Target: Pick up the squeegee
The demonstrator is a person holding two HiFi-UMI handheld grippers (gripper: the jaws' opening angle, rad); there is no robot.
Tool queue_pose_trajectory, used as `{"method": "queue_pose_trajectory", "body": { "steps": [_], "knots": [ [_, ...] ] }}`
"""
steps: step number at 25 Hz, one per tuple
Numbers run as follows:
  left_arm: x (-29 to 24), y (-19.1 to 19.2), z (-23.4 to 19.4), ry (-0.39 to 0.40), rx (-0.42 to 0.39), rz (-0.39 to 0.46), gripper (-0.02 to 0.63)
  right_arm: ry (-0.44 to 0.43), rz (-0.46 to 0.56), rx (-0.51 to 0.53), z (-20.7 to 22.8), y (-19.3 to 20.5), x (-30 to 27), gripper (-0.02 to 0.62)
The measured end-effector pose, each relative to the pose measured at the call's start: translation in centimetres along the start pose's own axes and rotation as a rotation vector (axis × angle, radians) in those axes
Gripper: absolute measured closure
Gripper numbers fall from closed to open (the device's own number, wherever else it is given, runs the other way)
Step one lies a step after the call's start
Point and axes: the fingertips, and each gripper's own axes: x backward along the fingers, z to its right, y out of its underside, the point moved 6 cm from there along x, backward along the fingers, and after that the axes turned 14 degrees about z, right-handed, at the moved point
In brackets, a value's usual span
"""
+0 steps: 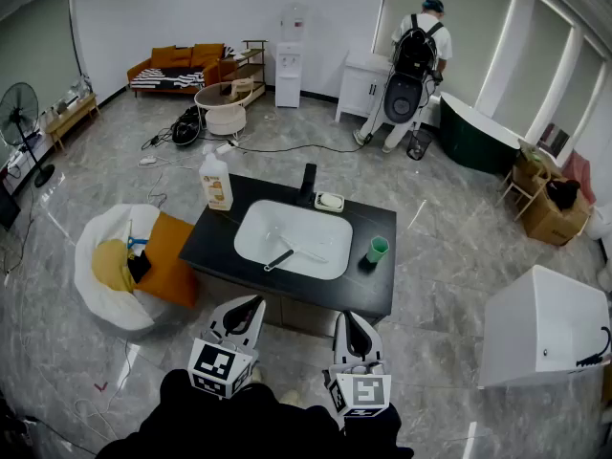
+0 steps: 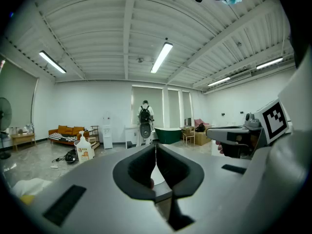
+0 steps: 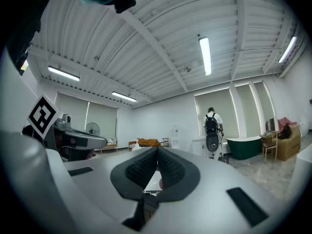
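The squeegee (image 1: 290,254) lies in the white sink basin (image 1: 258,223) of a black counter (image 1: 218,247); its black handle points to the front left and its pale blade to the right. Both grippers hover side by side in front of the counter's near edge, well short of the squeegee. In the head view the left gripper (image 1: 251,304) and the right gripper (image 1: 353,319) are both shut and empty. The left gripper (image 2: 155,148) shows its pads pressed together in its own view, and so does the right gripper (image 3: 157,153). In both gripper views the jaws hide the squeegee.
On the counter stand a soap bottle (image 1: 216,180), a black faucet (image 1: 308,182), a soap dish (image 1: 330,201) and a green cup (image 1: 378,249). A white beanbag (image 1: 100,256) sits left of it, a white box (image 1: 545,328) right. A person with a backpack (image 1: 413,65) stands far behind.
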Motion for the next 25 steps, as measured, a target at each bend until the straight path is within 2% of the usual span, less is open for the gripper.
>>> {"method": "queue_pose_trajectory", "body": {
  "steps": [14,20,25],
  "knots": [
    [-3.0,1.0,-1.4,-0.006,0.018,0.001,0.580,0.013,-0.013,0.006,2.0,1.0,-2.4,0.580],
    [-7.2,2.5,-4.1,0.008,0.025,-0.005,0.580,0.029,-0.024,0.009,3.6,2.9,-6.7,0.580],
    [-12.3,3.6,-8.8,0.023,0.031,-0.022,0.580,0.052,-0.038,-0.004,4.7,5.2,-13.0,0.580]
  ]
}}
